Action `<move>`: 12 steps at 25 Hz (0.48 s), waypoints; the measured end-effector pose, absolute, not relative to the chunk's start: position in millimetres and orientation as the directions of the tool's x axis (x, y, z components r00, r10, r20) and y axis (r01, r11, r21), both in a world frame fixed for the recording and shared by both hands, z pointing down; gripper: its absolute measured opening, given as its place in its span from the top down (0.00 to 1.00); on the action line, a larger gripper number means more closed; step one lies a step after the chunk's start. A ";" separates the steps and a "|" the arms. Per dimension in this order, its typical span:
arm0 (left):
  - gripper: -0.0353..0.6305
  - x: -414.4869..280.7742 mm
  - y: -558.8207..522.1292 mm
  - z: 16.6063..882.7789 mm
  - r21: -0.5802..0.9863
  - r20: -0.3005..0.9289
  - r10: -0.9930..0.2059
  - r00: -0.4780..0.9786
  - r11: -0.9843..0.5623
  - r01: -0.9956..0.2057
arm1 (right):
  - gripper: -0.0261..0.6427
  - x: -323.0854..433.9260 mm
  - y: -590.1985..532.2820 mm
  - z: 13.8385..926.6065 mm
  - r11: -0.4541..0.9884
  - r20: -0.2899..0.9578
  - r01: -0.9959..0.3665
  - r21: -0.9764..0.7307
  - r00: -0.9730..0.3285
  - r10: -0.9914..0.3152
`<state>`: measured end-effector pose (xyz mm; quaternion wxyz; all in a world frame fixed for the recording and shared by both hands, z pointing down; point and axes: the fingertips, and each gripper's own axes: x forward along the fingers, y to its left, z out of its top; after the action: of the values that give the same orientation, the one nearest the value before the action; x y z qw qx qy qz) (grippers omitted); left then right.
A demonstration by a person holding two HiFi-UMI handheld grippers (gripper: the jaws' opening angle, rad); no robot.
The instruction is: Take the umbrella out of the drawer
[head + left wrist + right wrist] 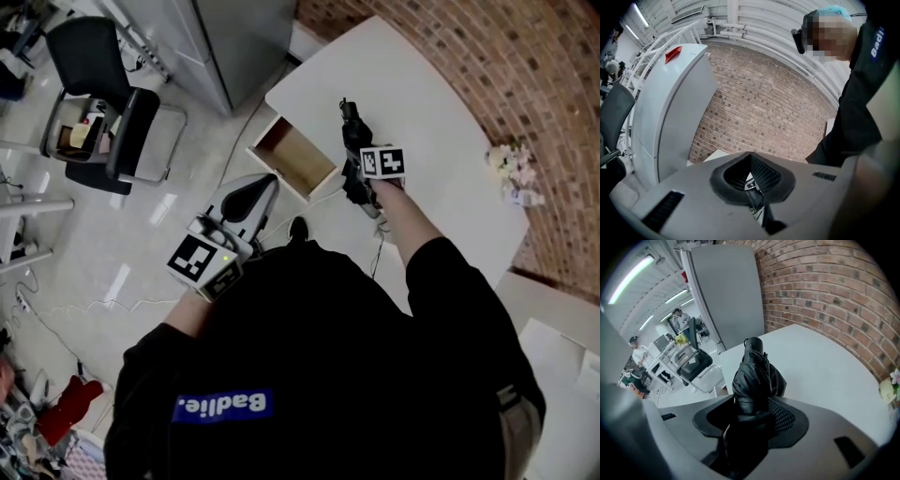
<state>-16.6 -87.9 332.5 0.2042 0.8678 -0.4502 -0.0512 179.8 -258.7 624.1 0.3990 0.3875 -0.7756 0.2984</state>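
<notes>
Our right tool [752,412] clamped on folded black umbrella [754,373] over counter [450,131] edge near open drawer [292,157]; left tool [750,161] closed, empty.

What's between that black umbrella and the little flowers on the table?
Nothing: in the head view only bare white table lies between the umbrella, held in the right gripper, and the flowers.

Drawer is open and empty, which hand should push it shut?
Left, probably. The left gripper is empty and beside the drawer; the right gripper is busy gripping the umbrella over the table.
</notes>
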 end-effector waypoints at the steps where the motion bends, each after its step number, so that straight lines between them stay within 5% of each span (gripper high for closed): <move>1: 0.95 -15.5 -89.9 333.5 0.400 0.101 -0.803 0.588 -0.508 -0.763 | 0.61 185.9 -264.0 628.3 0.504 0.852 -0.849 -0.157 -0.374 -0.366; 12: 0.95 -9.7 -106.1 342.6 0.392 0.161 -0.817 0.554 -0.462 -0.795 | 0.61 220.1 -294.9 674.7 0.421 0.891 -0.894 -0.152 -0.308 -0.334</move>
<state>-9.7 -106.1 342.6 0.2159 0.8547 -0.4714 -0.0248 220.1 -294.9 674.7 0.4138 0.4179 -0.7345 0.3387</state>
